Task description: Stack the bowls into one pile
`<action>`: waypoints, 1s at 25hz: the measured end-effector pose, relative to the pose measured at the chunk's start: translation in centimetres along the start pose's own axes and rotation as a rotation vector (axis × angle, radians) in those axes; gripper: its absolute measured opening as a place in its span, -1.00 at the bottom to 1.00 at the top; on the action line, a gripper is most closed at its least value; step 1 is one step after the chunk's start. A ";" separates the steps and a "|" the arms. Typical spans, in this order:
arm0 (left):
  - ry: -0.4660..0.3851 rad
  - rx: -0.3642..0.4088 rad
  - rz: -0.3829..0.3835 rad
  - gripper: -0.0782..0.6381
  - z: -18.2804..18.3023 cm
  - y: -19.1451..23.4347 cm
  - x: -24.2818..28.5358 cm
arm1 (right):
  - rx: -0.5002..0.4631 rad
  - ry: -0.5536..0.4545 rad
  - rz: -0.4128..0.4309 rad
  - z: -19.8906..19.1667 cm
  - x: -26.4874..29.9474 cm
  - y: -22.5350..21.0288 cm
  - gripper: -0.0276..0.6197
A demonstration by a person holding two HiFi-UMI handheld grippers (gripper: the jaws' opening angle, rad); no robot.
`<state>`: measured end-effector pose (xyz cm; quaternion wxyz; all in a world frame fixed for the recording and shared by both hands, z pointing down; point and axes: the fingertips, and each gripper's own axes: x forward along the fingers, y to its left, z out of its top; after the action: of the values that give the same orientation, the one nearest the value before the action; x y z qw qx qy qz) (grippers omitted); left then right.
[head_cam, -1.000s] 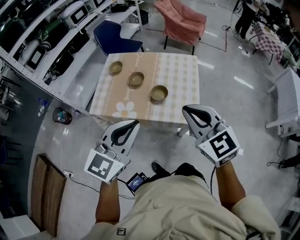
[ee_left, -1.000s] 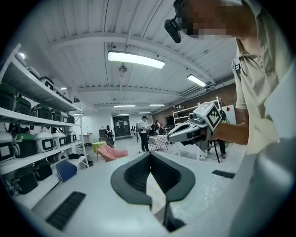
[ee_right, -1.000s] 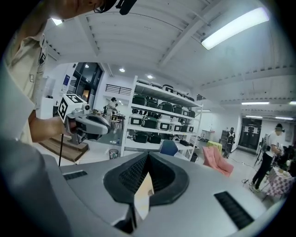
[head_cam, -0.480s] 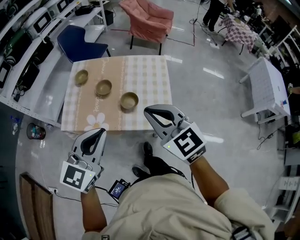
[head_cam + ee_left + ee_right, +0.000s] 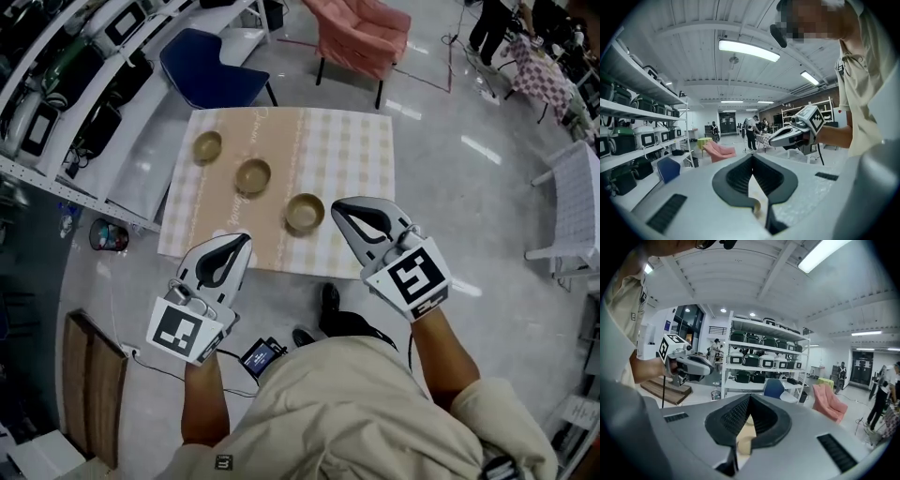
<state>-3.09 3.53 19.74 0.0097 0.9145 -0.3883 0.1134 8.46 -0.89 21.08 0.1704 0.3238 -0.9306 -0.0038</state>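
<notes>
Three bowls (image 5: 253,175) sit apart on the table (image 5: 361,150), in a line from 10 o'clock to 4 o'clock. The left gripper (image 5: 242,242) and right gripper (image 5: 342,208) are both shut tight, holding nothing. The closest bowl (image 5: 305,212) is near the right gripper, at its 9 o'clock. Going in shut could knock that bowl away.

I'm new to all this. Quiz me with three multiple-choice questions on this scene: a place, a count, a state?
1. Where are the bowls? A: apart in a row on the table. B: on the floor. C: on a chair.
2. How many bowls? A: two. B: three. C: five.
3. The right gripper's jaws are: A: wide apart. B: gripping a bowl. C: together, holding nothing.
1 A: they sit spaced along the table. 2 B: three show. 3 C: its own view shows them meeting.
</notes>
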 end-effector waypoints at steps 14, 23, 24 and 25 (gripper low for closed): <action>0.052 -0.044 0.125 -0.76 -2.6 7.7 6.2 | 0.012 0.089 0.147 -6.2 10.9 -6.0 -0.91; 0.086 -0.108 0.124 -0.76 -8.5 13.2 9.1 | 0.090 0.249 0.182 -16.3 18.2 -6.4 -0.90; 0.093 -0.118 0.120 -0.76 -9.1 13.8 9.4 | 0.101 0.273 0.189 -17.4 18.7 -6.3 -0.90; 0.098 -0.125 0.116 -0.76 -9.6 14.4 9.7 | 0.109 0.296 0.194 -18.6 19.3 -6.3 -0.90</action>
<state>-8.71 -12.34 30.20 0.0791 0.8815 -0.4459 0.1339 4.02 -15.64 43.93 0.2872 0.2383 -0.9211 0.1110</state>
